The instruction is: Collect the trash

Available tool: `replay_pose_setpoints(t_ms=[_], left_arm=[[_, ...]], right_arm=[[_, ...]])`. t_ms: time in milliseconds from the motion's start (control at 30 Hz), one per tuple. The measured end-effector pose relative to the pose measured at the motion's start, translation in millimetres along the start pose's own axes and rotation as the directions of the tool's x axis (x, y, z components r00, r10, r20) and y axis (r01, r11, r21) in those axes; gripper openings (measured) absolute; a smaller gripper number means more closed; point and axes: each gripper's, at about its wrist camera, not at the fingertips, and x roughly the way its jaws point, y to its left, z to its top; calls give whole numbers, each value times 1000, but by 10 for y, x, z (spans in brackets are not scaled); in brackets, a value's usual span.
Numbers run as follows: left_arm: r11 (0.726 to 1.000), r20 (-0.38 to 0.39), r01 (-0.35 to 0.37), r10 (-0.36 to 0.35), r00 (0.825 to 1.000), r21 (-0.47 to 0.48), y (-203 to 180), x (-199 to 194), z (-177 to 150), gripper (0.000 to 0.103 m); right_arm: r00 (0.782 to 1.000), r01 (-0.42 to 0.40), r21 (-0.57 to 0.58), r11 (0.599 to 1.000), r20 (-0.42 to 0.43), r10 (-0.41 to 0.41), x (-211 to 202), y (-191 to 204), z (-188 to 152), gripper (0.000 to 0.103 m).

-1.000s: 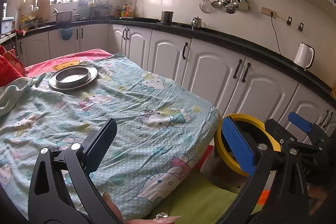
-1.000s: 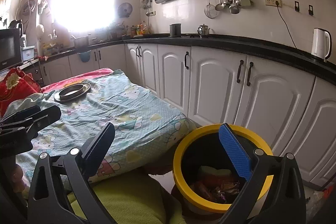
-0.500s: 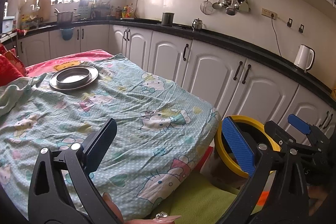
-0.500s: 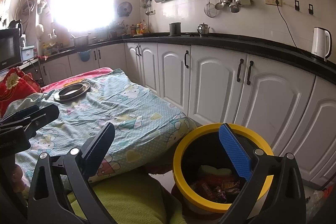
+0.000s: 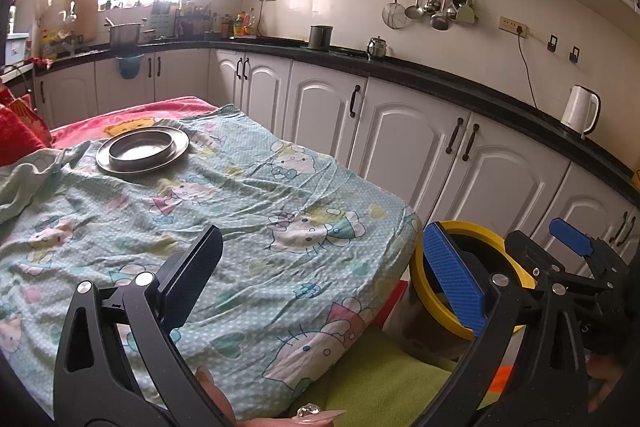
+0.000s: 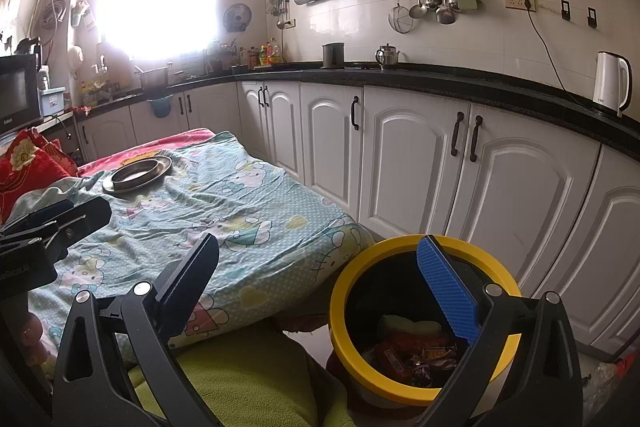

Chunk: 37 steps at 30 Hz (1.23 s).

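A yellow-rimmed trash bin (image 6: pixel 400 255) stands on the floor beside the table, holding wrappers and other trash (image 6: pixel 412 353). My right gripper (image 6: pixel 320 287) is open and empty, hovering just above the bin's near side. My left gripper (image 5: pixel 320 267) is open and empty too, held over the near edge of the table covered by a cartoon-cat cloth (image 5: pixel 240 211). The bin's rim (image 5: pixel 472 227) shows at right in the left wrist view, with the right gripper (image 5: pixel 560 247) over it. No loose trash shows on the cloth.
A metal bowl on a metal plate (image 5: pixel 142 149) sits at the table's far end. White cabinets (image 6: pixel 420 167) under a black counter run close behind the bin. A green-clad lap (image 6: pixel 248 379) lies below both grippers. A white kettle (image 6: pixel 610 83) stands on the counter.
Almost nothing has moved. The right gripper has drifted slightly in the left wrist view; both grippers stay open and empty.
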Motion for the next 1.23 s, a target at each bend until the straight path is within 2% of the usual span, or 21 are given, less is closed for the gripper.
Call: replay_pose_setpoints(t_ms=[567,767,900,967,1000,1067,1100,1133,1167,1200,1233], left_arm=[[1000,-15,7,-7,1000,-11,16,24,-18,92],[999,-36,-17,16,999,-29,86,80,-33,92],[997,-47,-46,43,998,-67,245,59,-6,92],[990,-57,-93,87,995,-105,469,6,16,92],[982,-67,-137,129,989,-131,649,-31,20,92],[955,-85,-232,220,972,-183,1036,-114,12,92],[932,-100,-293,277,955,-212,1281,-171,-13,92],[885,-141,-399,375,916,-240,1665,-246,-60,92],[851,-167,-460,429,887,-253,1887,-291,-94,92],[802,-197,-533,495,846,-270,2174,-356,-152,92],[736,-250,-613,561,789,-287,2550,-437,-243,92]], right_arm=[[1000,-1,0,1000,0,1,2,-4,0,97],[1000,-2,4,1000,0,2,7,-7,3,97],[1000,-13,10,1000,19,13,4,11,52,97],[999,-33,10,999,23,33,31,59,121,97],[998,-70,1,998,7,70,82,131,180,97],[990,-140,-29,990,-26,139,205,345,299,97],[980,-196,-53,979,-51,194,307,555,374,97],[964,-260,-84,962,-86,253,421,816,436,97],[948,-309,-107,945,-118,297,506,1033,474,97],[912,-396,-145,907,-174,371,634,1397,495,97],[865,-484,-173,858,-240,440,765,1790,485,97]])
